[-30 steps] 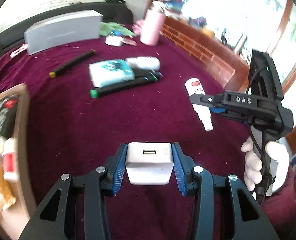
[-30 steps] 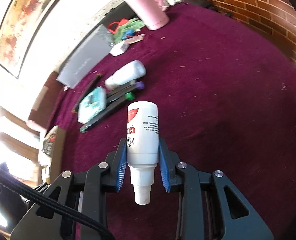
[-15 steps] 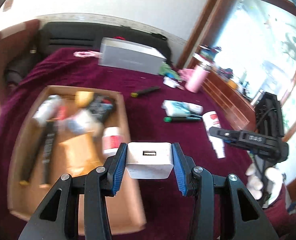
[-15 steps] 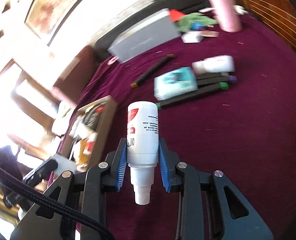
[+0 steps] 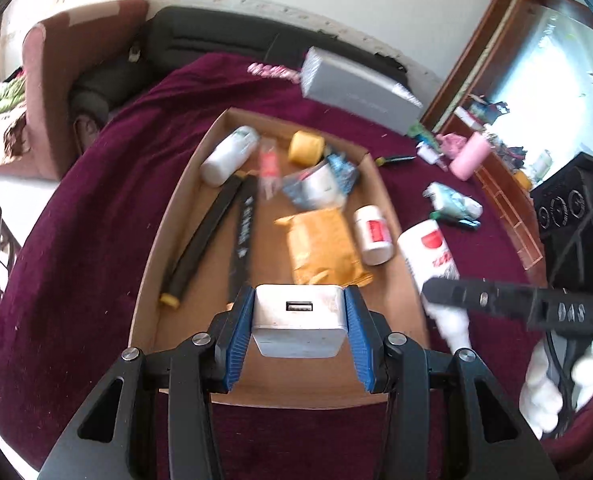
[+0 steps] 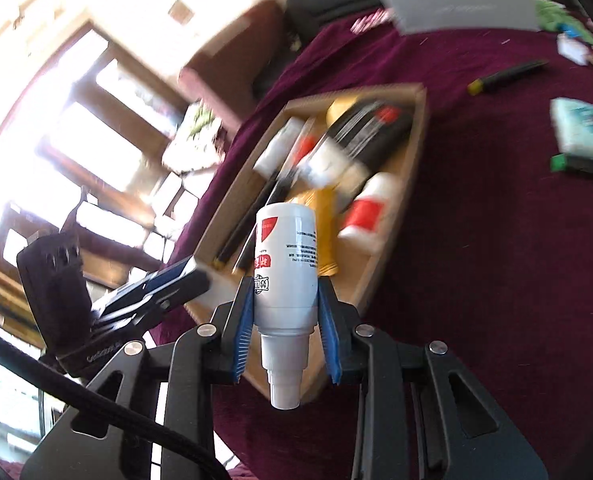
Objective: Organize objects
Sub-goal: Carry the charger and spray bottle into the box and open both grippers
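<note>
Maroon cloth (image 5: pixel 96 240): one tray (image 5: pixel 176 216), one charger (image 5: pixel 298 320), one spray bottle (image 6: pixel 286 264)

i count two grippers, one cardboard tray (image 5: pixel 148 264), three white bottles, one white charger (image 5: pixel 299 320), one grey box (image 5: pixel 356 88), one pink tumbler (image 5: pixel 470 156).

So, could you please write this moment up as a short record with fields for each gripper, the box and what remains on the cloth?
left gripper: shut on white USB charger, held over the near end of the cardboard box
right gripper: shut on white spray bottle, nozzle toward the camera, near the box's right side
box contents: white bottles, black sticks, orange packet, yellow roll
remaining on maroon cloth: tissue pack, markers, pink tumbler, grey box
</note>
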Tool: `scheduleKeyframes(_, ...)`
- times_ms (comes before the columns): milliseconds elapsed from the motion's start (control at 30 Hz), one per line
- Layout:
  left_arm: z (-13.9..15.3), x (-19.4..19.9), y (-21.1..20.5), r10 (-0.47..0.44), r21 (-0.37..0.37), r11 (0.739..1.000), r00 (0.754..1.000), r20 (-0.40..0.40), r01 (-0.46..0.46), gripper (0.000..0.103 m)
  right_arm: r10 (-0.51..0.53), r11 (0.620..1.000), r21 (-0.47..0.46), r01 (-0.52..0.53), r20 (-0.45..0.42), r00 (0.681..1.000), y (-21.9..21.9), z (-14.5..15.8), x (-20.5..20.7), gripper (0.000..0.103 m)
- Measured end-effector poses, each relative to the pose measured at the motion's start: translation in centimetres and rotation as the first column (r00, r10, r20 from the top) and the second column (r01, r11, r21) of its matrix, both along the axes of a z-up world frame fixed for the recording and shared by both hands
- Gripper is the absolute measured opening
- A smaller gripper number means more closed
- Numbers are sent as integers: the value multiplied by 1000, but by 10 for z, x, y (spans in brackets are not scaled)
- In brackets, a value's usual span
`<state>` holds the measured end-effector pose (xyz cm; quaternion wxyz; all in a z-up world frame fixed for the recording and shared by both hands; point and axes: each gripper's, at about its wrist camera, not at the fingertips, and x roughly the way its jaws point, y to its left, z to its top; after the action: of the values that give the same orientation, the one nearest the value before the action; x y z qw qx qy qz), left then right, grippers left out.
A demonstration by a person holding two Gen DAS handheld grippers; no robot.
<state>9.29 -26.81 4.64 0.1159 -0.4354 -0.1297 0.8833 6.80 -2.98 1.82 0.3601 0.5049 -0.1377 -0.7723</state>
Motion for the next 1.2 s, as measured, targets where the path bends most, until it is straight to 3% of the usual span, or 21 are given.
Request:
scheduleKeyframes(133,-9,-5,-9,6,48,999,1000,24,-7,39,57,996,62,-59,32,998,-35,-21,1,28)
scheduleKeyframes(267,-13,-14,-10,5,47,999,999,43,-7,40,80,987,133,-85,40,996,-57,-35,1,28)
scheduleKeyframes(433,-17,-25,-11,31,43,998,997,65,-34,41,83,973,215,-84,10,996,-69,-43,3,29)
scheduleKeyframes(533,-17,-24,-15,27,86,996,997,67,-32,42,82,965,253,-73,-25,996,-74,-40,5,32)
scheduleKeyframes(667,-11,-18,-25,63,108,992,997,50,-68,55,62,965,256,-47,-52,997,-71,-34,4,42)
scheduleKeyframes(1200,3,10,-58,184,248,952,983,3,-179,56,-33,985,167,45,-71,997,-33,-15,1,48)
